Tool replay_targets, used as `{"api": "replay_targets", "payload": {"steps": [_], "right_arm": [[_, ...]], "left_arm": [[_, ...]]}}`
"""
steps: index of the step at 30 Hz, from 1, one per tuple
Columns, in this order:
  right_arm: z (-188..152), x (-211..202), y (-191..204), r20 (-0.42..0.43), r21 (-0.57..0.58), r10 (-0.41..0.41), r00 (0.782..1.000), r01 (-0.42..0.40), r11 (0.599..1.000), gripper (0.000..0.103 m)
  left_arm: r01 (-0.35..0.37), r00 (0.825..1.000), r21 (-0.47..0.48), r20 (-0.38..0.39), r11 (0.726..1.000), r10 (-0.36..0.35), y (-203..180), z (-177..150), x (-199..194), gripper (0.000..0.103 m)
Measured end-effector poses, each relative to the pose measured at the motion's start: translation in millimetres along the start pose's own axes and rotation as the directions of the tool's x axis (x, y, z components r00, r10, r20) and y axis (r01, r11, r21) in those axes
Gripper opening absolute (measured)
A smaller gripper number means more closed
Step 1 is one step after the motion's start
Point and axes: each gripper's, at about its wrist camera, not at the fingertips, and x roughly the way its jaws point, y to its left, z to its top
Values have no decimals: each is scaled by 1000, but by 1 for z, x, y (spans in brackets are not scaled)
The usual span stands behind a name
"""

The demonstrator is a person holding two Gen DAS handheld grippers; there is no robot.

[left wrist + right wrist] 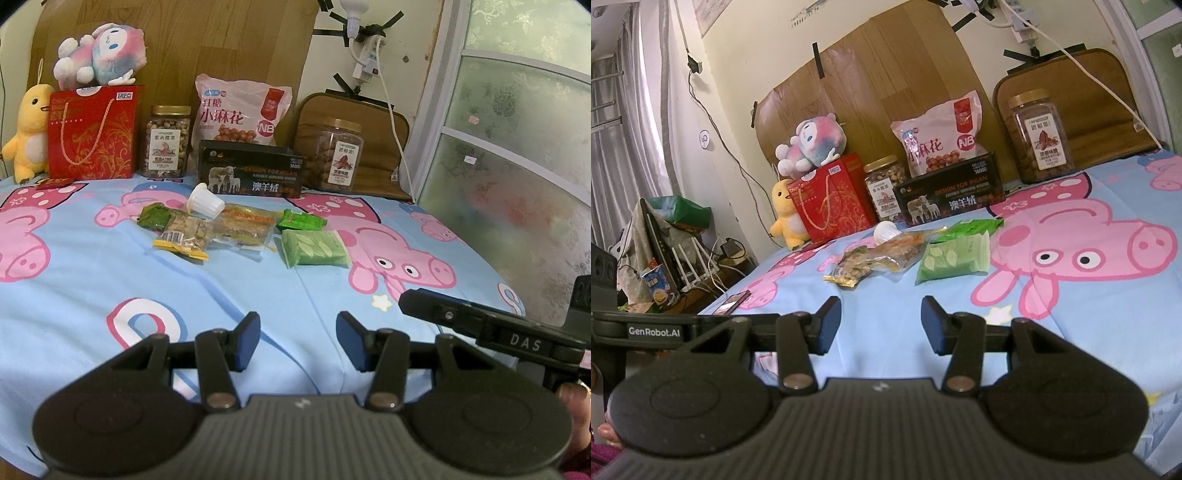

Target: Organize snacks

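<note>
Snacks lie loose in a small cluster at the middle of the left wrist view, on a blue bed sheet (258, 295) printed with pink cartoon pigs. From left to right there is a dark green packet (155, 217), a clear nut bar with yellow ends (184, 236) overlapping it, a longer clear bar packet (245, 229), a small bright green packet (304, 220) and a larger pale green leaf-print packet (314, 248). A white jelly cup (205, 201) lies tipped on its side at the upper edge of the cluster, touching the clear packets.

Behind them, across the upper half of the frame, a row stands against the wall: a yellow duck plush (27, 133), a red gift bag (92, 133) with a pink and blue plush (101, 53) on top, a gold-lidded nut jar (168, 142), a pink bag of fried dough twists (240, 112), a black box with sheep on it (251, 171) and a second gold-lidded nut jar (338, 158) in front of a brown cushion (373, 147).

The left gripper (297, 341) sits at the bottom centre of its view, jaws wide apart and holding nothing, well short of the snacks. The right gripper (881, 325) is likewise at the bottom of its own view, jaws wide and empty; its body shows at the right edge of the left wrist view. A phone (731, 302) lies at the left edge of the bed.
</note>
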Motion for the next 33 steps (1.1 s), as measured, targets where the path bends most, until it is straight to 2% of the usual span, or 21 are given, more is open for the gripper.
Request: {"api": "replay_targets", "payload": {"steps": [8,12,33], "right_arm": [[2,-1,0,6,1,-3,1000,3,1000,51],[1,-2,1,5,-3,-6,1000,6,1000,51],[0,-3,1,23,-4,-19,1000,19,1000,51]], "left_arm": [[0,1000,-1,3,1000,0,3,1,-1,46],[9,1000,9,-20,1000,-9,0,-1,0,46],[3,1000,7,-5,1000,-3,-3,-1,-2,47]]}}
